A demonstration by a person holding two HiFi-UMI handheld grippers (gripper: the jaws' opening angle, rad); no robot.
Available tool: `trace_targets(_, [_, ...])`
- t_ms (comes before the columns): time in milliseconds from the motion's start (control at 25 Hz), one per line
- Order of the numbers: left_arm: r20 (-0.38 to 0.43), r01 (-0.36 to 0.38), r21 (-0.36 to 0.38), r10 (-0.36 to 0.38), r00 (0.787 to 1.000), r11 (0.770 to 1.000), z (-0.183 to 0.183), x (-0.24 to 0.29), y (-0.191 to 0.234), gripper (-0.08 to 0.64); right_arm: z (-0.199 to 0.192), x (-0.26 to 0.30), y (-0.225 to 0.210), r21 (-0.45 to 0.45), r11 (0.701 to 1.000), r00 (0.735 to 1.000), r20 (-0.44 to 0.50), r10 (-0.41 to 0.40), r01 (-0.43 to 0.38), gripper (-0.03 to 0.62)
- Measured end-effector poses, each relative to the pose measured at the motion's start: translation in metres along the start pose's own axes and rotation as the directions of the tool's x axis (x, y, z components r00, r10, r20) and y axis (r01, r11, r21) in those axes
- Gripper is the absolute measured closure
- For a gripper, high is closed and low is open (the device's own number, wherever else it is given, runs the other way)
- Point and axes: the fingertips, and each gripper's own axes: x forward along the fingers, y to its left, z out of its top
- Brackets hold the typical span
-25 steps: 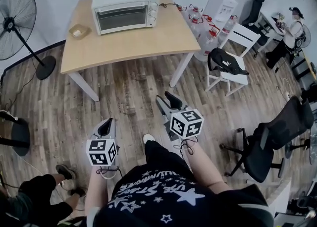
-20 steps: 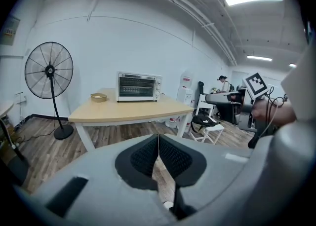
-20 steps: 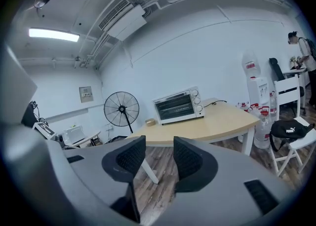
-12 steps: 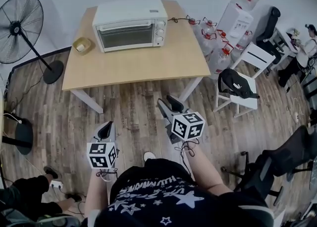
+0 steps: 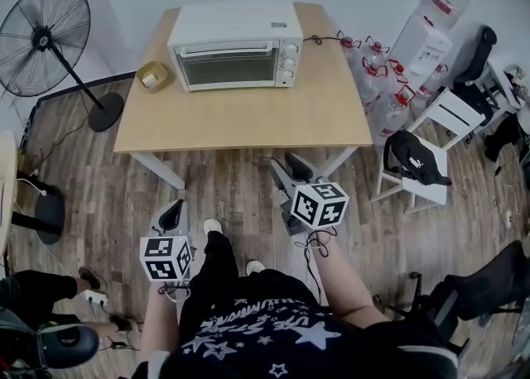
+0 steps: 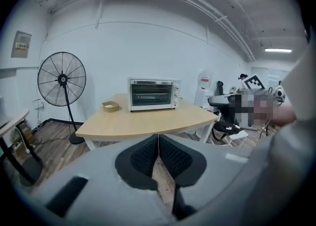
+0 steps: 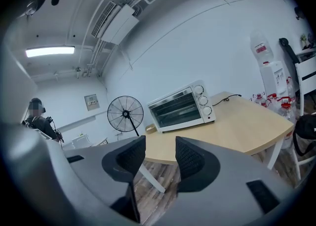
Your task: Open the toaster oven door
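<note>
The toaster oven [image 5: 236,45] sits at the far side of the worktop [image 5: 248,117], at 12 o'clock from the person, with its door [image 5: 230,67] shut. A small yellow box [image 5: 151,75] lies at its 9 o'clock, just beside it. The person stands back on the wooden floor [image 5: 99,187], well apart from the worktop. The left hand-held gripper [image 5: 172,218] has its jaws pressed together, empty. The right hand-held gripper [image 5: 290,172] has its jaws apart with nothing between them. A standing fan [image 5: 41,28] is at 10 o'clock.
</note>
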Motion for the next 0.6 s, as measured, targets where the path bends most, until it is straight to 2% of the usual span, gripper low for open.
trace_targets(280, [0.023, 0.023, -0.005, -0.023, 0.999, 1.0, 0.026, 0.045, 0.025, 0.538, 0.009, 0.037, -0.015, -0.004, 1.0, 0.999, -0.015, -0.028, 0.028, 0.413])
trace_targets(600, [0.052, 0.077, 0.025, -0.078, 0.996, 0.997, 0.08, 0.12, 0.066, 0.538, 0.051, 0.099, -0.037, -0.019, 0.996, 0.996, 0.004, -0.087, 0.087, 0.411])
